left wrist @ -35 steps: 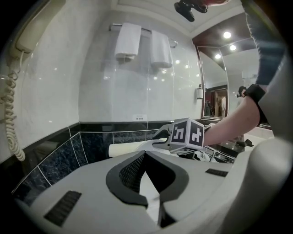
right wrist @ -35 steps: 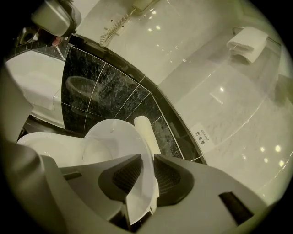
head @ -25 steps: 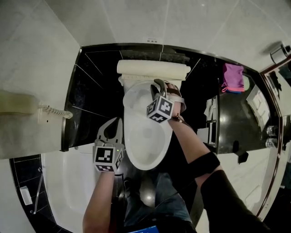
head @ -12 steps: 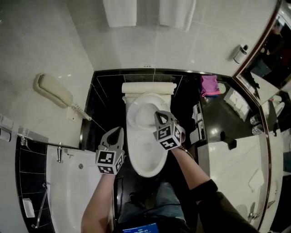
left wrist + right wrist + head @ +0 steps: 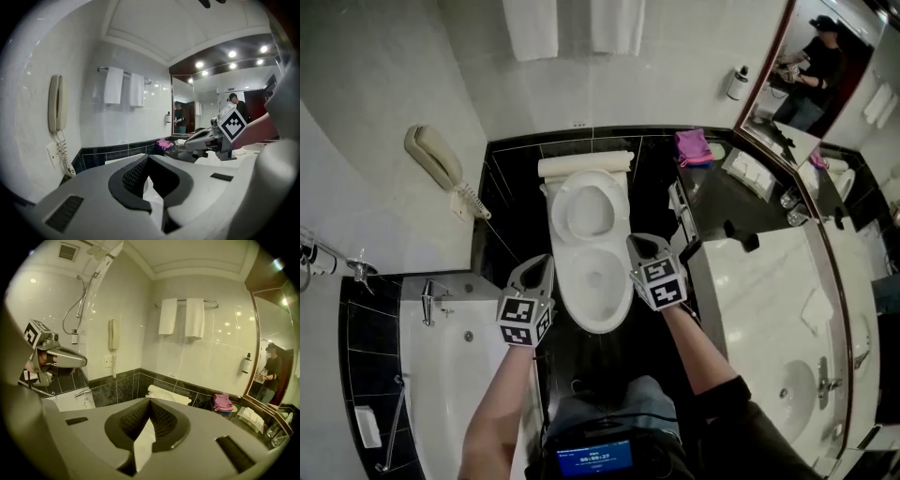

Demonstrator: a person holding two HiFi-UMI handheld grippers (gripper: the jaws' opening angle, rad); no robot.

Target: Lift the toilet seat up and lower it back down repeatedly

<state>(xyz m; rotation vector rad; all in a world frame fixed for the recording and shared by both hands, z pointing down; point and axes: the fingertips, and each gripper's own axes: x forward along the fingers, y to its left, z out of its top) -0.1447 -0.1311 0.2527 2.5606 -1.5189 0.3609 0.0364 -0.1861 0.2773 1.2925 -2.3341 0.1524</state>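
Both grippers have drawn back from the toilet (image 5: pixel 614 305) since the earlier frames. The right gripper (image 5: pixel 639 242), then up at the seat (image 5: pixel 559 208) near the tank (image 5: pixel 586 165), now lies right of centre in the head view, just beside the bowl (image 5: pixel 572 291). The left gripper (image 5: pixel 540 264) lies left of centre, also apart from the bowl.

Step in hand, as judged: a lift looks finished and the lowering half of the cycle has not yet begun, since neither gripper touches the seat.

Next move, as judged: one gripper must go forward again to the top edge of the raised seat, tip it away from the tank, and ease it down rather than let it drop. Either the jaws part to pinch the rim, or the closed tips serve as a pusher.

Toilet: white, at the centre of the head view against black tile.

Seat: a white oval ring in the upper centre of that view, just below the tank and leaning back toward it, apparently upright. Whether a lid stands behind it cannot be told. The bowl rim below looks uncovered.

Grippers: each gripper view shows its jaws clenched tip to tip with nothing grasped, only pale porcelain visible through the slit beneath.
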